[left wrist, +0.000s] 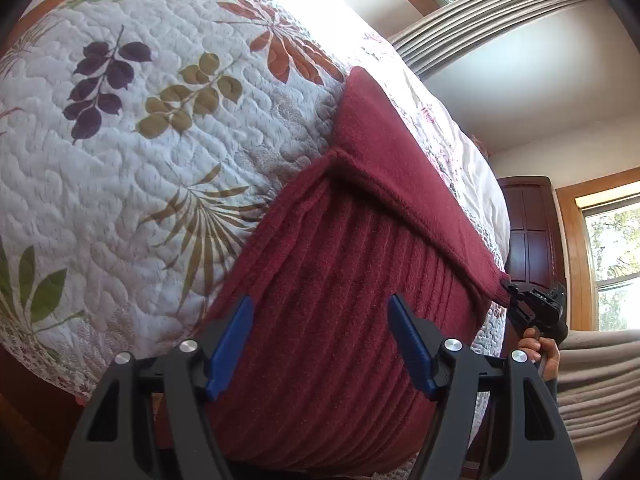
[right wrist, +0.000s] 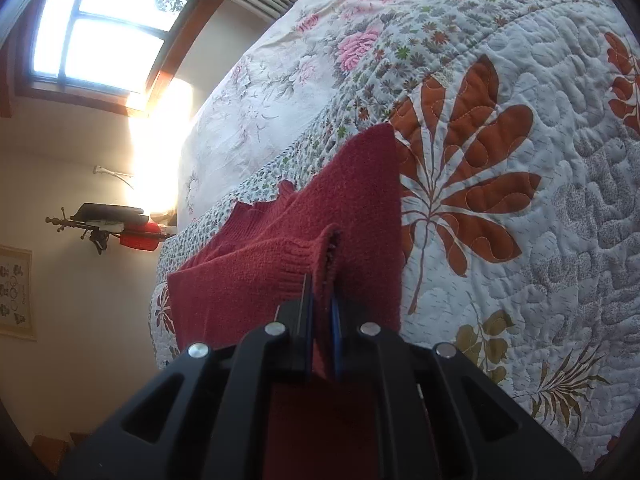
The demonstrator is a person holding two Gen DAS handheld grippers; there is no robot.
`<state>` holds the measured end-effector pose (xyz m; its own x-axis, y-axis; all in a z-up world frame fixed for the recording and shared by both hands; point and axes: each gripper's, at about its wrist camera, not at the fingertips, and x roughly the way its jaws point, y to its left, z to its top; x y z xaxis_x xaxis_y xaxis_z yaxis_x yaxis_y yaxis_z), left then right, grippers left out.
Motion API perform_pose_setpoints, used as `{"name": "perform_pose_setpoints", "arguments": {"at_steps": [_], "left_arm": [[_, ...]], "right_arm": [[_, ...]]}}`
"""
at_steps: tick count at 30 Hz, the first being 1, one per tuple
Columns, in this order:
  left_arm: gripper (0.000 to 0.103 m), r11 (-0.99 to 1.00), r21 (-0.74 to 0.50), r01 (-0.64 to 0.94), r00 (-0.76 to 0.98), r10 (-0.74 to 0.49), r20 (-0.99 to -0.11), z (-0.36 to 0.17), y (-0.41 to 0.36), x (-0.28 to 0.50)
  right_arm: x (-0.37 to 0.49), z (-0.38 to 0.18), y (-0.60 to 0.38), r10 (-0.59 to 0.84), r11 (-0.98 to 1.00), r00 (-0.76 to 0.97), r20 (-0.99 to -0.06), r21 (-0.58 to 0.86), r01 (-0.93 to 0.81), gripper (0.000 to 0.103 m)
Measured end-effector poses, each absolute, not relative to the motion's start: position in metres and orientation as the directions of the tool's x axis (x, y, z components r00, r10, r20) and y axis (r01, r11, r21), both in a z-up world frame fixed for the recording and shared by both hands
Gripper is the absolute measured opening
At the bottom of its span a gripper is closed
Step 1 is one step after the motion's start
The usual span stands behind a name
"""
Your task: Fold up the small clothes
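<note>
Right gripper (right wrist: pixel 320 312) clenching ribbed cuff (right wrist: pixel 298 264) of red sweater (right wrist: pixel 352 184), sleeve crossing body. Left gripper (left wrist: pixel 320 340) hovering released, 2 blue fingers (left wrist: pixel 230 344) straddling sweater hem. Sweater lying on leaf-print quilt (left wrist: pixel 120 152) covering bed.

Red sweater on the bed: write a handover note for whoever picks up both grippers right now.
Right gripper: shut on the ribbed cuff of the red sweater, sleeve drawn across the body.
Left gripper: open, jaws apart over the sweater's ribbed part, holding nothing.
Sweater lies on the leaf-print quilt.
Done: one sleeve partly folded in.
Left: lay the sleeve down, release it, finish the remaining folds.
</note>
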<state>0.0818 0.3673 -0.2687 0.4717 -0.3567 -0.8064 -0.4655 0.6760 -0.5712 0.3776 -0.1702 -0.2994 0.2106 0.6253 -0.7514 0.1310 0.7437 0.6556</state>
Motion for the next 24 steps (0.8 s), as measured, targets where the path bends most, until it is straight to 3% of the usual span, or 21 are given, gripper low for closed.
{"name": "perform_pose_setpoints", "arguments": {"at_steps": [8, 14, 15, 18, 24], "left_arm": [[0.070, 0.680, -0.575, -0.454, 0.482, -0.356, -0.801, -0.264, 0.365, 0.087], [0.070, 0.689, -0.577, -0.439, 0.476, -0.366, -0.800, -0.264, 0.356, 0.087], [0.071, 0.694, -0.575, -0.433, 0.471, -0.369, -0.801, -0.264, 0.353, 0.088], [0.073, 0.712, -0.558, -0.426, 0.442, -0.374, -0.815, -0.272, 0.347, 0.091], [0.076, 0.705, -0.557, -0.438, 0.428, -0.381, -0.819, -0.272, 0.348, 0.087]], "right_arm": [[0.352, -0.264, -0.178, 0.571, 0.775, 0.328, -0.753, 0.626, 0.087, 0.011], [0.349, -0.286, -0.157, 0.559, 0.806, 0.255, -0.789, 0.589, 0.059, 0.011], [0.350, -0.294, -0.159, 0.556, 0.806, 0.247, -0.794, 0.587, 0.072, 0.005], [0.348, -0.302, -0.167, 0.575, 0.787, 0.246, -0.781, 0.610, 0.097, 0.000], [0.329, -0.261, -0.183, 0.580, 0.786, 0.300, -0.757, 0.617, 0.034, 0.015]]}}
